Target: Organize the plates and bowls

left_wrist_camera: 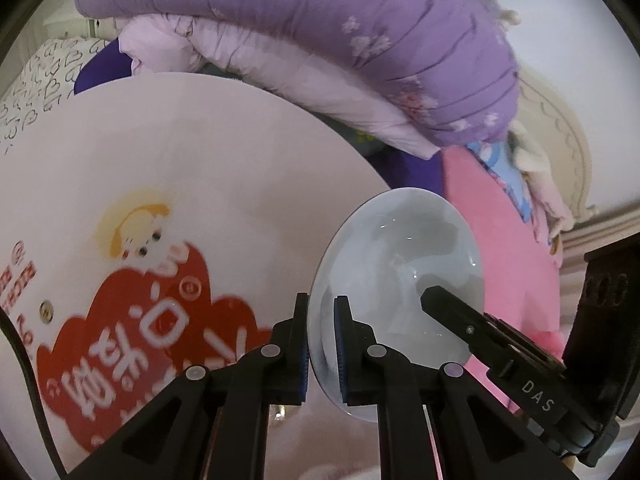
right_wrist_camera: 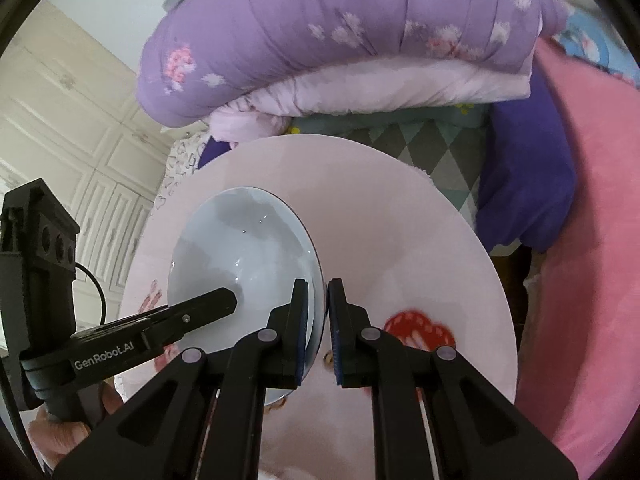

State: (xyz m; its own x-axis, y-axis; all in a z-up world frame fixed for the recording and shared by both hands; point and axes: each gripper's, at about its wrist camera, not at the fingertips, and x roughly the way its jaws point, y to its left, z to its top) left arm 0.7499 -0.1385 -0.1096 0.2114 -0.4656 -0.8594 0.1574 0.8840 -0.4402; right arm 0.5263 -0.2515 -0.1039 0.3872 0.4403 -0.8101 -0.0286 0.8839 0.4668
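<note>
Between the two tongs, above the round table (right_wrist_camera: pixel 420 216), hangs a pale blue bowl (left_wrist_camera: pixel 400 272): left gripper (left_wrist_camera: pixel 322 344) clamps its nine o'clock rim, right gripper (right_wrist_camera: pixel 325 328) its three o'clock rim, both equally near.

Piled purple quilt (right_wrist_camera: pixel 340 40) overhangs table (right_wrist_camera: pixel 400 220)'s far edge.

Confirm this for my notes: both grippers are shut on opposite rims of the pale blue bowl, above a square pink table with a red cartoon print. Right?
Not quite: the pink table is round, not square; the right wrist view shows its curved edge. The rest holds: the left gripper and the right gripper are each shut on a rim of the pale blue bowl, on opposite sides.
</note>
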